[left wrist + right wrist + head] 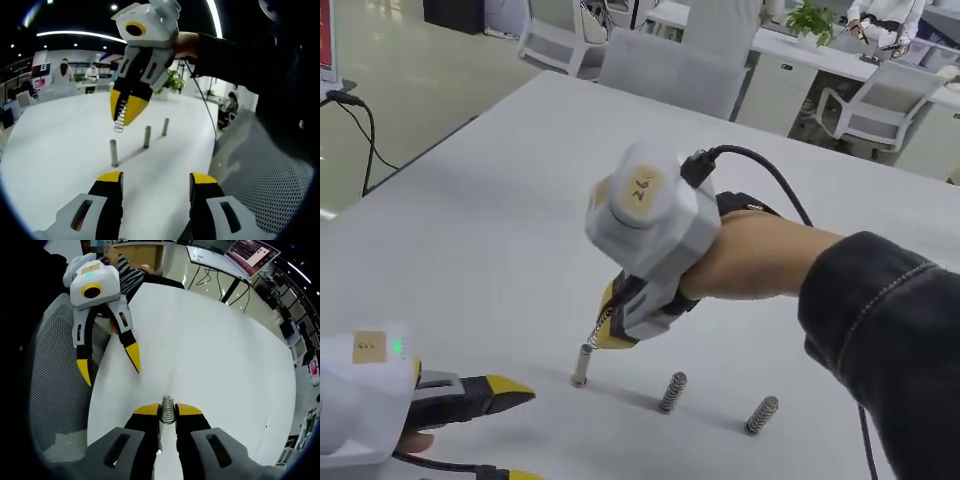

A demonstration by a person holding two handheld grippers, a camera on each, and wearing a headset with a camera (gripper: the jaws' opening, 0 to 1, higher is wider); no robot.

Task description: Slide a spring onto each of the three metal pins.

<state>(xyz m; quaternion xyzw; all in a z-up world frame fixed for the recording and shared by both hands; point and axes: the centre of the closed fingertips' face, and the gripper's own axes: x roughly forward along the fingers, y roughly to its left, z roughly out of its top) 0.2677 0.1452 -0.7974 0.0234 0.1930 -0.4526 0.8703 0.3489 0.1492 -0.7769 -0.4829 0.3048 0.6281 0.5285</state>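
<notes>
While the right tongs (604,336) are clenching a spring (597,324) just above the bare left pin (582,365), the left tongs (156,178) are hovering released; any tilt risks the spring snagging the tip.

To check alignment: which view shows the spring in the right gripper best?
The left gripper view: the spring hangs side-on from the right gripper, above the bare pin. The right gripper view shows its end; the head view, a thin sliver.
</notes>
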